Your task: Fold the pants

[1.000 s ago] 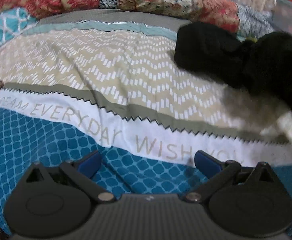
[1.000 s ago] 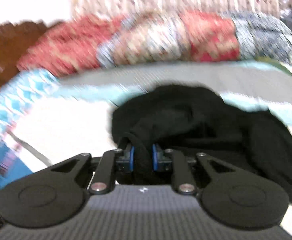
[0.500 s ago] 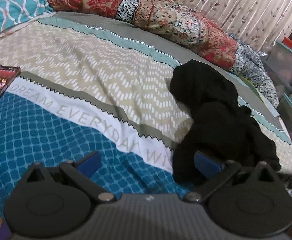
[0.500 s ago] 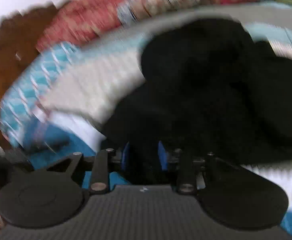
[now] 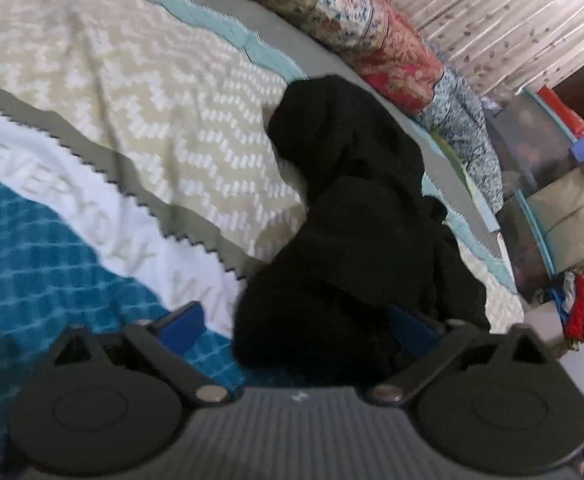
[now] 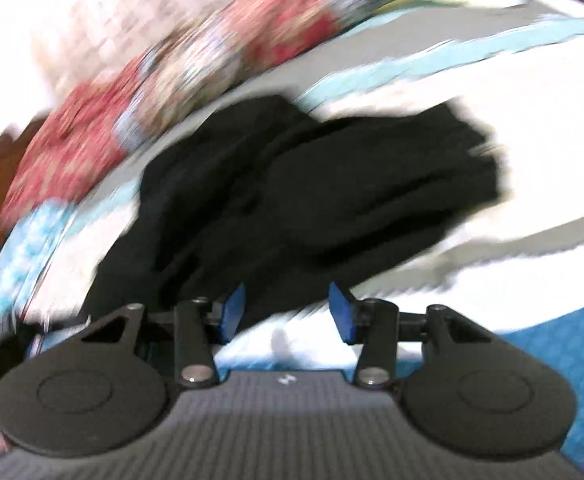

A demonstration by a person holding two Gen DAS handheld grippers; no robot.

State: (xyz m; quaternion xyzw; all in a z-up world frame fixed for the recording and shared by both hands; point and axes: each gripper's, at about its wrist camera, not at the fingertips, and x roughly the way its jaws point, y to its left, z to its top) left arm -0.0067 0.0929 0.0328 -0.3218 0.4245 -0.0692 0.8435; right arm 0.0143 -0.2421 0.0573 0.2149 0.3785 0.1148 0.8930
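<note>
Still bunched on bed (image 5: 140, 92): black pants (image 5: 356, 240). Left tool (image 5: 296, 324) closing, unclamped, astride cloth; right tool (image 6: 288, 308) opening, released. Risk: grabbing several layers.

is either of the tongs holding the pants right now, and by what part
Nothing is held. The right tongs have just been opening off the pants' near edge; the left tongs straddle the near end, closing but not pressing.

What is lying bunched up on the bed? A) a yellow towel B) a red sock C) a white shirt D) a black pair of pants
D: a crumpled black pair of pants lies in a heap on the patterned bedspread, in front of both grippers.
</note>
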